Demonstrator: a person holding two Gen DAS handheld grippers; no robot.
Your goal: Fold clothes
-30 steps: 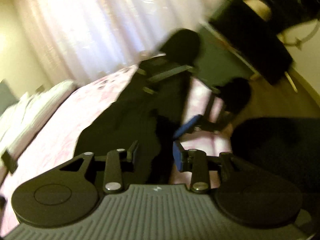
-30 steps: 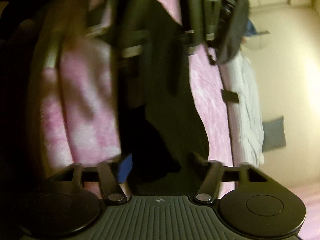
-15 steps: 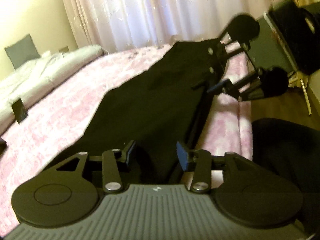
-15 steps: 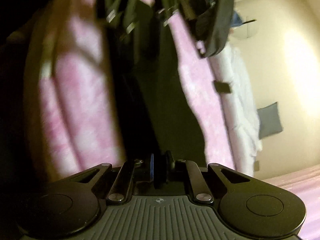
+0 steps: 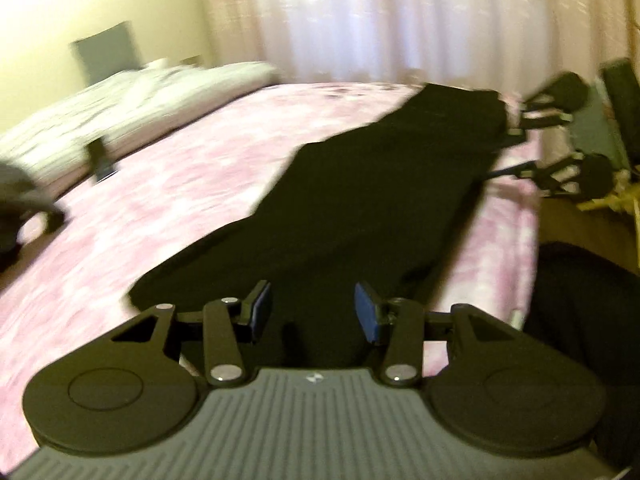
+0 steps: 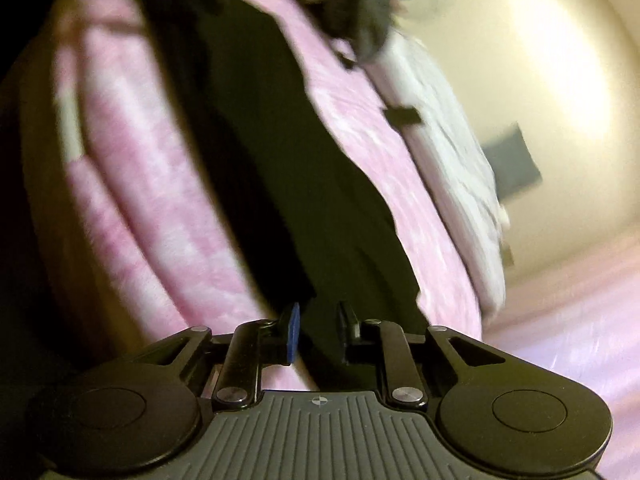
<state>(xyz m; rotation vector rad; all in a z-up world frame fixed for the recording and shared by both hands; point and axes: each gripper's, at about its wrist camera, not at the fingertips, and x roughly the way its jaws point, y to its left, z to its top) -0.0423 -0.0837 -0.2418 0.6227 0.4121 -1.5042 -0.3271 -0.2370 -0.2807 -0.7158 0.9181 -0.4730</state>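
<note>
So up close, the left gripper (image 5: 314,312) had its jaws spread wide with nothing between them, just hanging over the near end of the black garment (image 5: 384,200). That garment was laid out long and flat on the pink bedspread (image 5: 180,184), running away toward the far edge of the bed. Over on the other end, the right gripper (image 6: 318,330) had its jaws partly apart, with the dark cloth (image 6: 280,160) filling the gap between them; too blurry to say if the pads were actually touching it. In the left wrist view the right gripper (image 5: 516,148) showed up at the garment's far end. A bit further out, a small dark object (image 5: 100,158) sat on the bedspread near a rumpled white blanket (image 5: 132,108), well apart from the garment. Something dark (image 5: 24,208) poked in at the left edge, couldn't tell what. Past all that, a grey pillow (image 5: 106,56) against the yellow wall (image 5: 80,0), and white curtains (image 5: 400,20) behind the bed.
</note>
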